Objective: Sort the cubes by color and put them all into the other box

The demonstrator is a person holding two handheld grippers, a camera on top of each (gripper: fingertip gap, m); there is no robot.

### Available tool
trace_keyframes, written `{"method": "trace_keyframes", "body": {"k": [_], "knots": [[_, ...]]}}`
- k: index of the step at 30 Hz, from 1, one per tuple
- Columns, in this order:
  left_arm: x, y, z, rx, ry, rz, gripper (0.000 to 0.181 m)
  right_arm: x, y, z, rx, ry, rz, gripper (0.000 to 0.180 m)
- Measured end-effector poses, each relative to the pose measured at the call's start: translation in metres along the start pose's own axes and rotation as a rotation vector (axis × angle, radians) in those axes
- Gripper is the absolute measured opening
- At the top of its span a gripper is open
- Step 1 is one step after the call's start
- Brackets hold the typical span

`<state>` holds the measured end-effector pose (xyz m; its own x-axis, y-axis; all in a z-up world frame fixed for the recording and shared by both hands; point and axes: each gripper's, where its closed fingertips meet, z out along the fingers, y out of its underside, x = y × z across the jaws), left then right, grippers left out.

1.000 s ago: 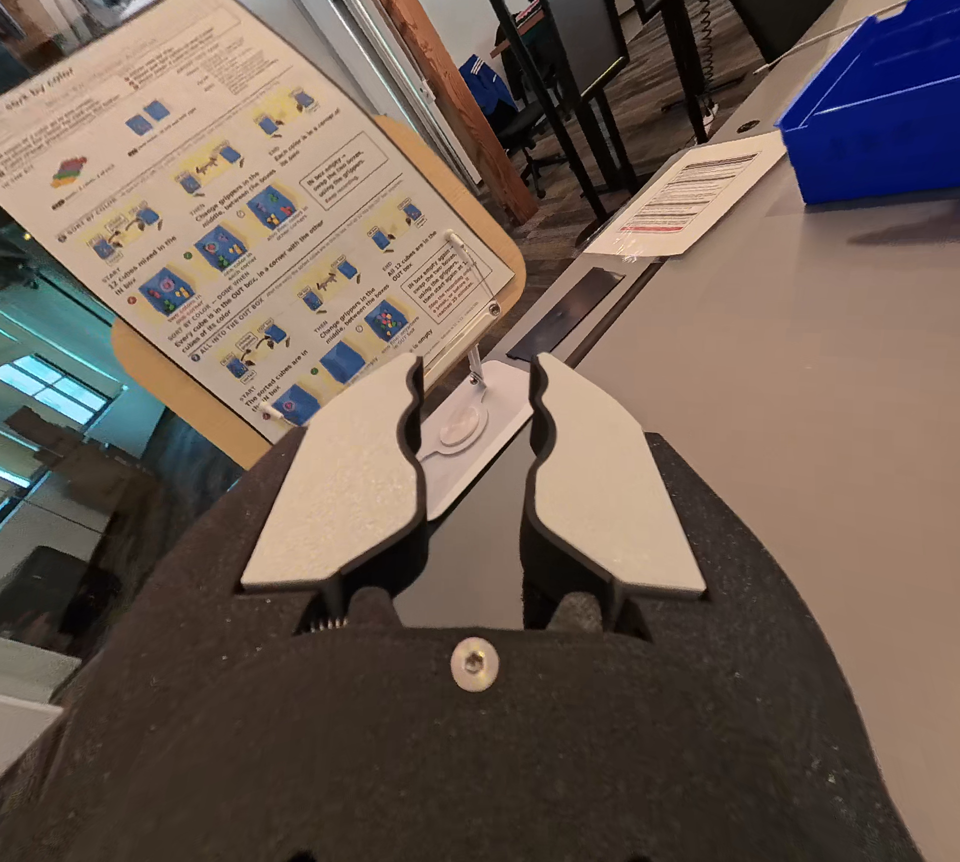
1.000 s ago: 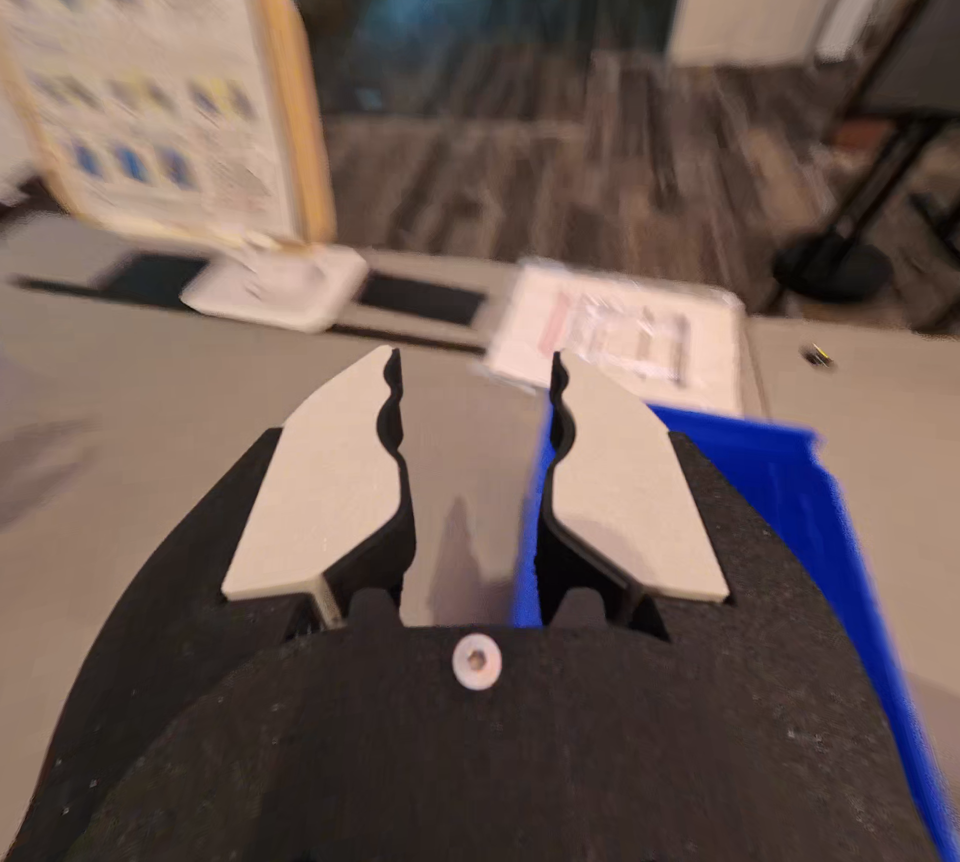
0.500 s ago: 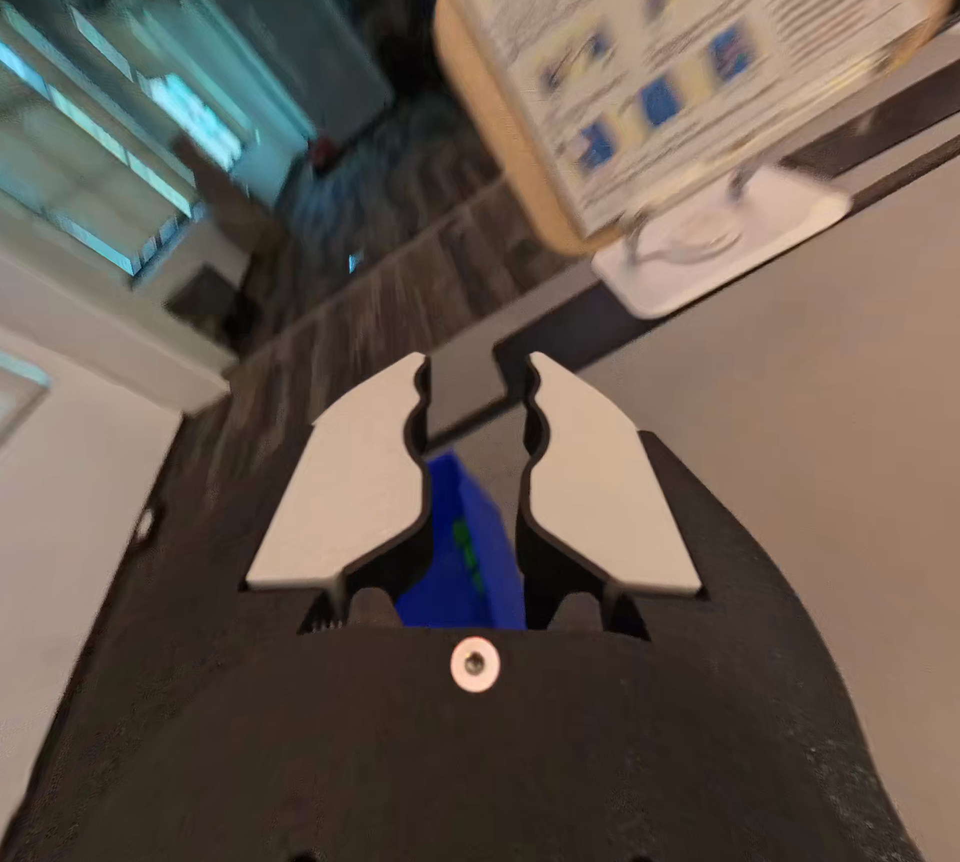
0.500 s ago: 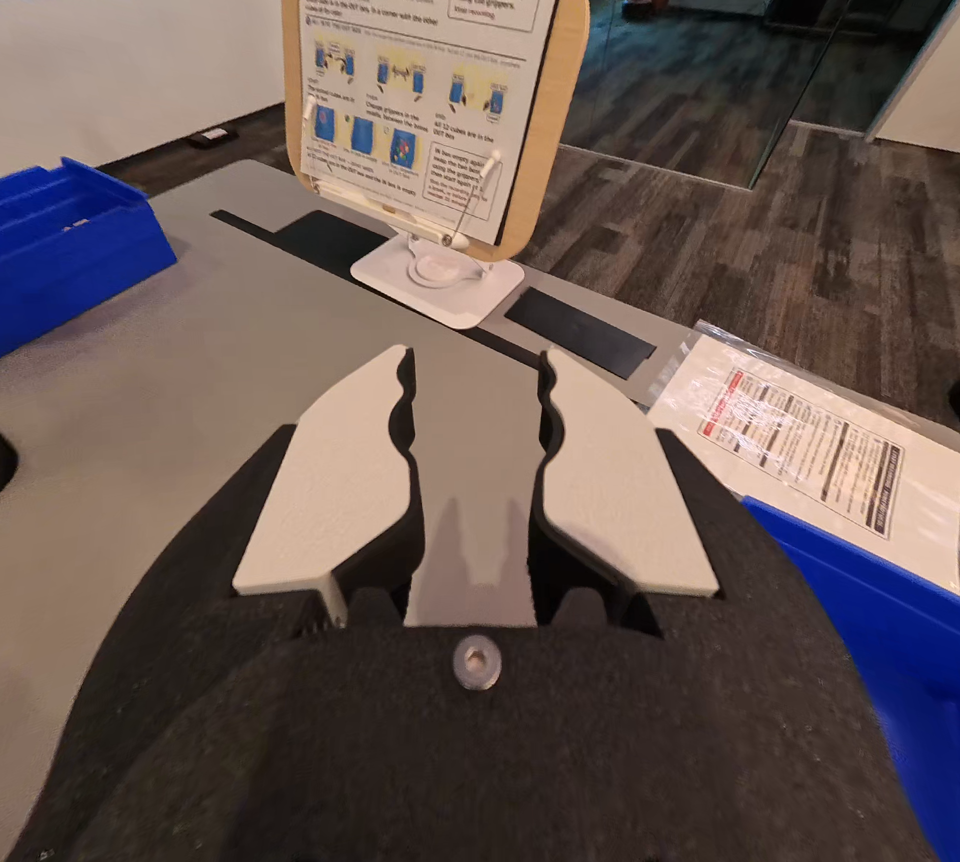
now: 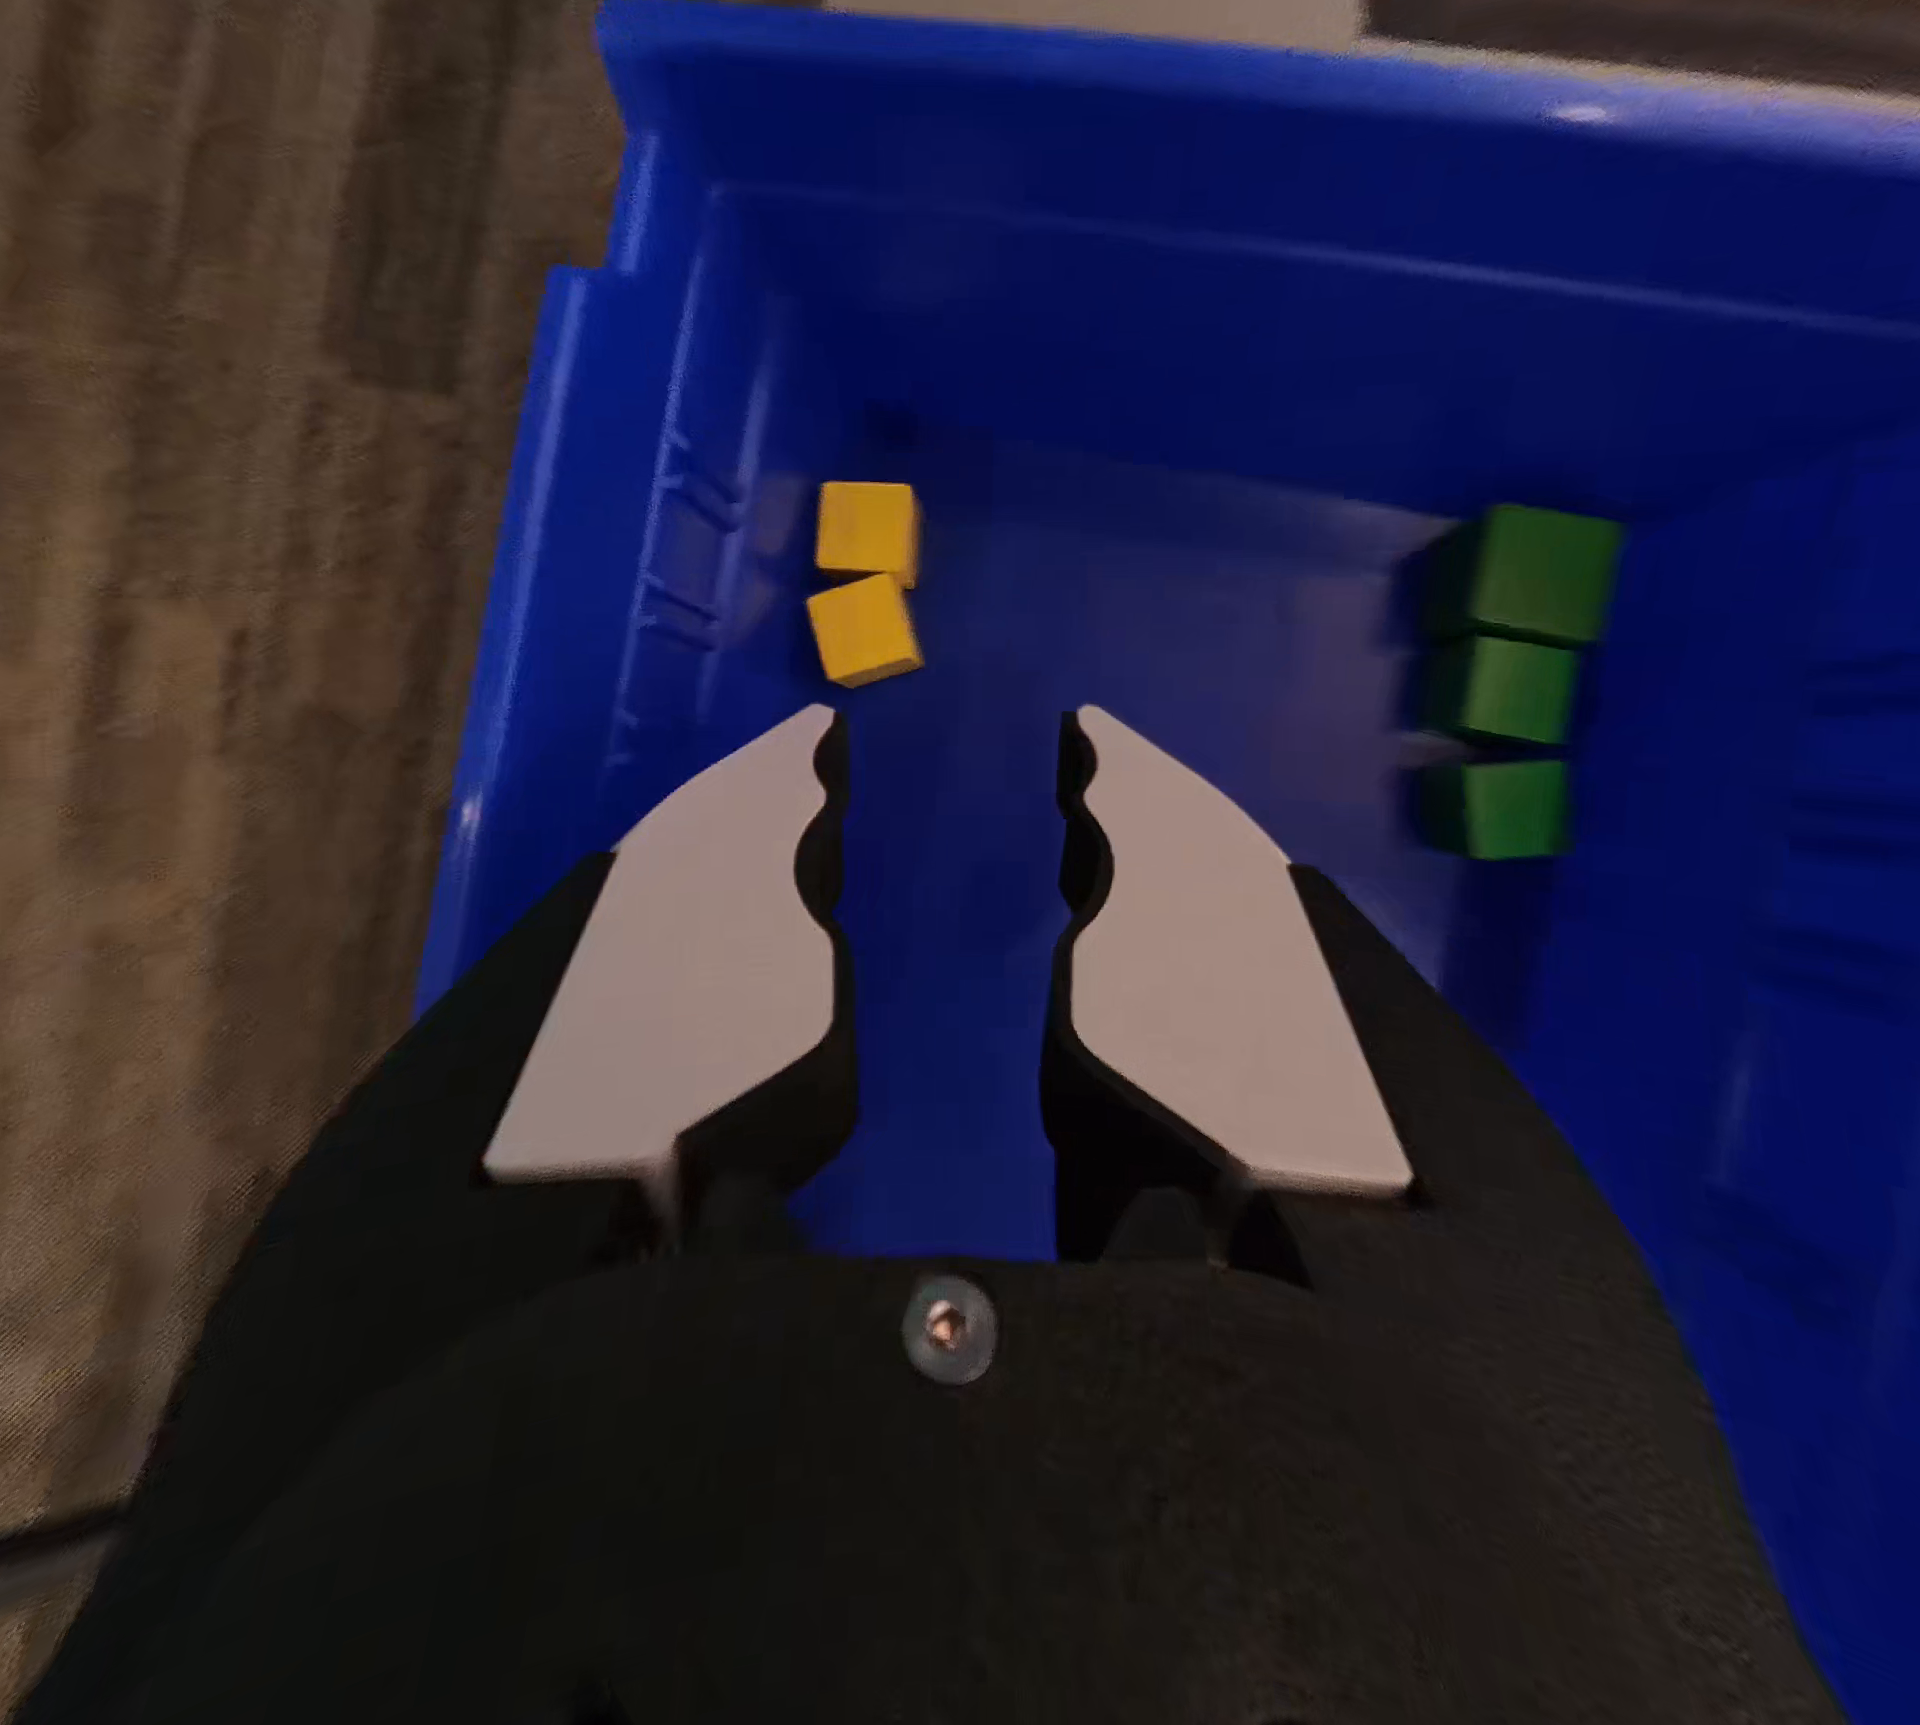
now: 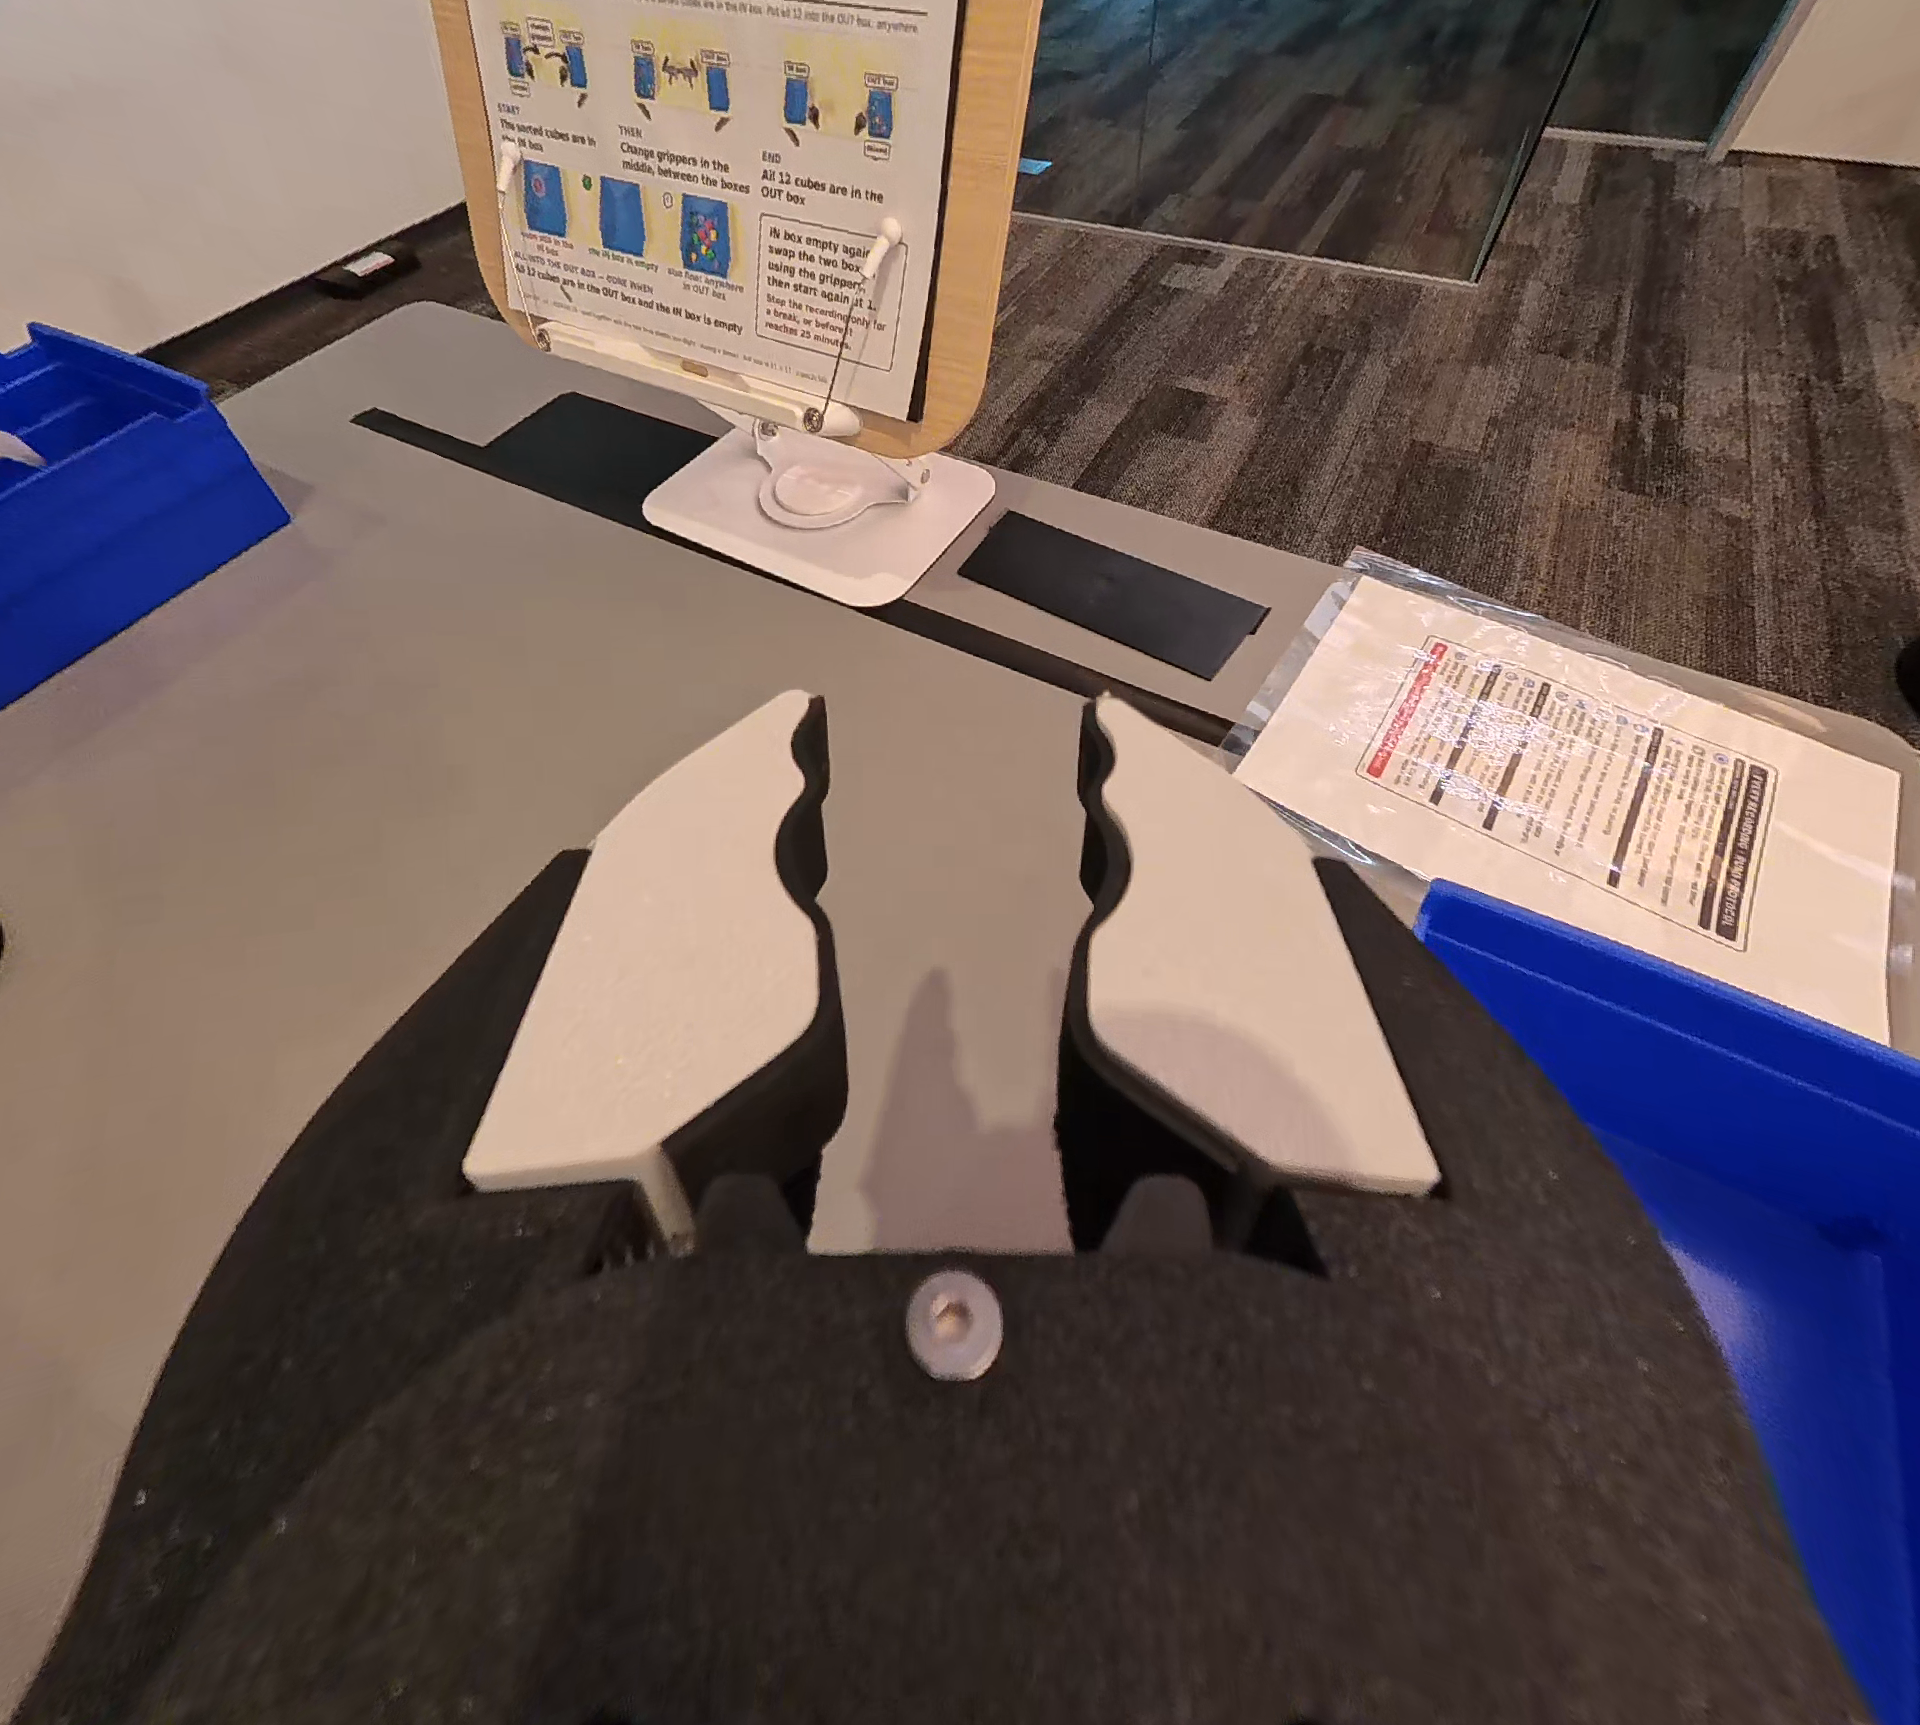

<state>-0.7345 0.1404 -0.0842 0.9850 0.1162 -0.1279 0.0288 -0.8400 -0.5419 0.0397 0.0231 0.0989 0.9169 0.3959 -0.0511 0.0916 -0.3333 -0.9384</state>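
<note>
— Carpet shows beyond the blue box (image 5: 1195, 148). Two yellow cubes (image 5: 864, 579) sit just ahead of our left gripper (image 5: 945, 719), jaws apart and empty; green cubes (image 5: 1507, 683) lie off right.

— They look light, rigid and smooth; we'd pinch flat opposite faces. Our right gripper (image 6: 951, 714) hangs parted over the desk (image 6: 416, 740).

My grey surface (image 6: 436, 740) carries a white stand base (image 6: 821, 522) near its far edge, set on a black strip (image 6: 1101, 589) running along that edge. A plastic-sleeved printed sheet (image 6: 1579, 782) lies toward the far right corner. One blue box (image 6: 125, 491) sits at the left edge, another blue box (image 6: 1704, 1083) at the right.
</note>
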Motion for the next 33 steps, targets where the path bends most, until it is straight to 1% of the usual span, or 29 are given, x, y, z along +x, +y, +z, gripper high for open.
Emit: {"method": "trace_keyframes", "body": {"k": [3,5,11,15,16,18,21,25,28,33], "knots": [[-0.01,0.0,0.014,-0.059,-0.123,0.015,0.041,0.001,0.0,0.0,0.0,0.003,-0.002,0.046],[-0.014,-0.004,0.022,-0.065,-0.185,0.01,0.04,0.0,0.001,0.001,-0.005,-0.003,-0.003,0.046],[-0.015,-0.004,0.041,-0.124,-0.231,-0.05,0.036,0.004,0.005,-0.001,-0.033,0.023,-0.027,0.047],[-0.017,-0.005,0.049,-0.124,-0.219,-0.111,0.032,0.004,0.004,-0.002,-0.029,0.019,-0.028,0.047],[-0.018,-0.007,0.05,-0.119,-0.225,-0.116,0.029,0.005,0.005,-0.003,-0.031,0.022,-0.029,0.047],[-0.018,-0.007,0.05,-0.129,-0.235,-0.107,0.028,0.006,0.005,-0.004,-0.034,0.028,-0.033,0.047],[-0.019,-0.004,0.046,-0.178,-0.238,-0.082,0.028,0.006,0.006,-0.005,-0.039,0.027,-0.035,0.047],[-0.021,-0.006,0.038,-0.189,-0.225,-0.11,0.026,0.007,0.009,-0.004,-0.057,0.032,-0.046,0.047],[-0.02,0.004,0.041,-0.247,-0.23,-0.091,0.027,0.006,0.01,-0.002,-0.067,0.026,-0.048,0.047],[-0.013,0.011,0.052,-0.265,-0.185,-0.159,0.036,0.005,0.014,0.001,-0.092,0.024,-0.062,0.047]]}}
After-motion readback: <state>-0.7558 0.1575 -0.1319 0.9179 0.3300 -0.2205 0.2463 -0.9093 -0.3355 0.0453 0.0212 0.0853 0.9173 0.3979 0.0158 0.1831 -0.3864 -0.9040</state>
